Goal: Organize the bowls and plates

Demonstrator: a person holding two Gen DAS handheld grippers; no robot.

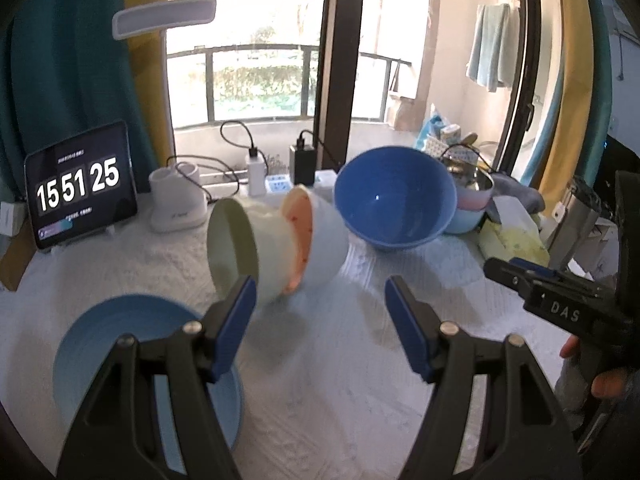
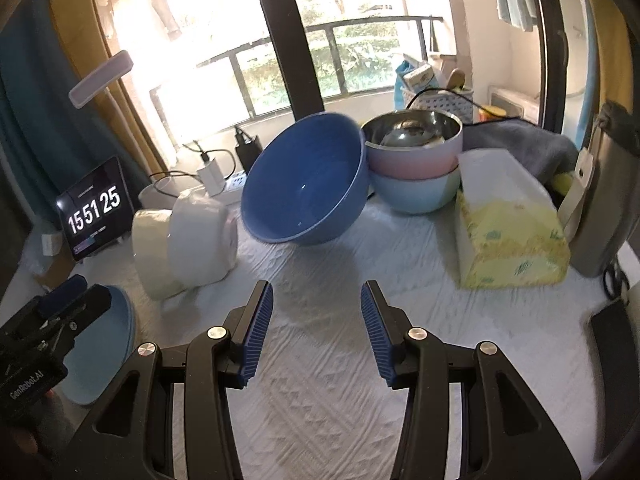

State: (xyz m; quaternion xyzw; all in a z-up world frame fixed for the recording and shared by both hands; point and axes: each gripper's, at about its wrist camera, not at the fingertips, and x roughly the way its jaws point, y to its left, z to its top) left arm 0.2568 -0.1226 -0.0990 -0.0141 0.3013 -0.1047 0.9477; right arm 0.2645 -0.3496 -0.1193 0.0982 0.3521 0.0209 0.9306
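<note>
Left gripper (image 1: 320, 300) hangs over the white cloth (image 1: 320, 380), jaws parted wide, nothing between the blue pads; the near pad overlaps the green bowl (image 1: 236, 240) in the picture, contact not certain. Right gripper (image 2: 317, 304) also over the cloth, jaws about half apart, empty. Green bowl lies on its side at mid-table, nested with an orange-rimmed bowl (image 1: 298, 236) and a pale blue bowl (image 1: 328, 240); from the right wrist the same stack (image 2: 184, 240) washes out to near white, colours lost. Big blue bowl (image 2: 308, 180) sits tilted behind them, leaning by the steel-lined pink bowl (image 2: 414, 152) stacked in a light blue one (image 2: 416, 194). Blue plates (image 1: 104, 340) lie near-left, partly under the left gripper. Only the right view shows the tissue pack (image 2: 508, 236), fully, plus a grey flask (image 2: 604, 208) and grey towel (image 2: 520, 136). Only the left view shows the lamp base (image 1: 176, 200) clearly, and fingers (image 1: 608, 384) on the right gripper's handle. Clock tablet (image 1: 80, 192) stands far left in both.
</note>
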